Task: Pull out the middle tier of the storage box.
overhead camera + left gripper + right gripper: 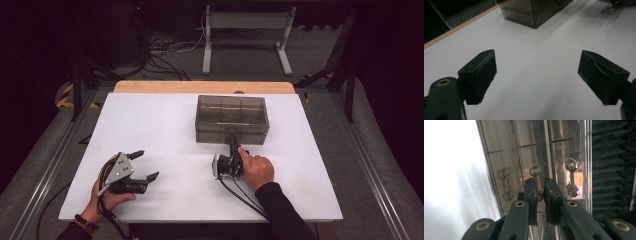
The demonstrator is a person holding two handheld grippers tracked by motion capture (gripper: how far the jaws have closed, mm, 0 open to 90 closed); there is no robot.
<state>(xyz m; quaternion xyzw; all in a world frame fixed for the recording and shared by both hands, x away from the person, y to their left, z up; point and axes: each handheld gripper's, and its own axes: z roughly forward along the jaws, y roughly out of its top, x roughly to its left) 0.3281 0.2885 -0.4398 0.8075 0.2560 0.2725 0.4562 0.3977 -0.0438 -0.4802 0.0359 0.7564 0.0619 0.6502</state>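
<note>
Two grippers | right gripper [539, 191]: jaws nearly closed, pinching the middle handle [535, 176] of the smoked clear drawer box [231, 119] straight ahead of it | handle: bar runs along the jaws, knob at each end | left gripper [536, 75]: jaws wide apart, holding nothing, box far ahead.

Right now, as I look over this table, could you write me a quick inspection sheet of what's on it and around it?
Surface: white tabletop with a wooden strip at the far edge; bare apart from the items below.
Job's things: smoky clear drawer box toward the far side; three drawer handles show, the middle handle between the jaws.
Clutter: nothing seen.
Grippers: right gripper shut on the middle handle; left gripper open, holding nothing, over bare tabletop.
Cables: one trails from each gripper toward the person; a tangle of cables lies on the floor behind.
Surroundings: dark room, grey floor, a white metal stand beyond the table.
</note>
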